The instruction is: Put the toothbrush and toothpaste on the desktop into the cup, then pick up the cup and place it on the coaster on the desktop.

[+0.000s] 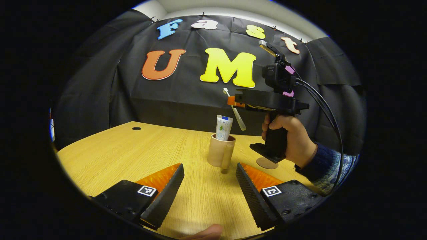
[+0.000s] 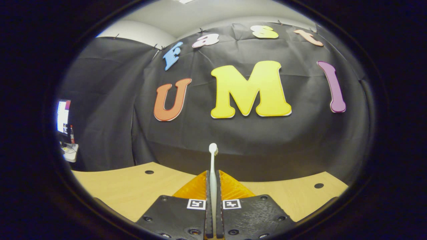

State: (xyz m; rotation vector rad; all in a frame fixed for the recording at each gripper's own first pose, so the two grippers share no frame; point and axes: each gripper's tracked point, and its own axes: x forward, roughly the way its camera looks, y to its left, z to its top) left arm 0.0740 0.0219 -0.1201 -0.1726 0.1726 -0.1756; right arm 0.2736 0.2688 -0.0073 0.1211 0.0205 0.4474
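Note:
A tan cup stands upright on the wooden desk, and a white toothpaste tube pokes out of its top. My left gripper is open, low over the desk in front of the cup. Above and right of the cup, a hand holds my right gripper, shut on a white toothbrush that hangs slanted in the air with its lower end above the cup's right rim. In the right gripper view the toothbrush stands between the closed fingers, head up. A round brown coaster lies right of the cup.
A hand and a dark patterned sleeve reach in from the right. Small cable holes dot the desk near its far edge. Black cloth walls the booth behind the desk. A monitor stands far left outside the booth.

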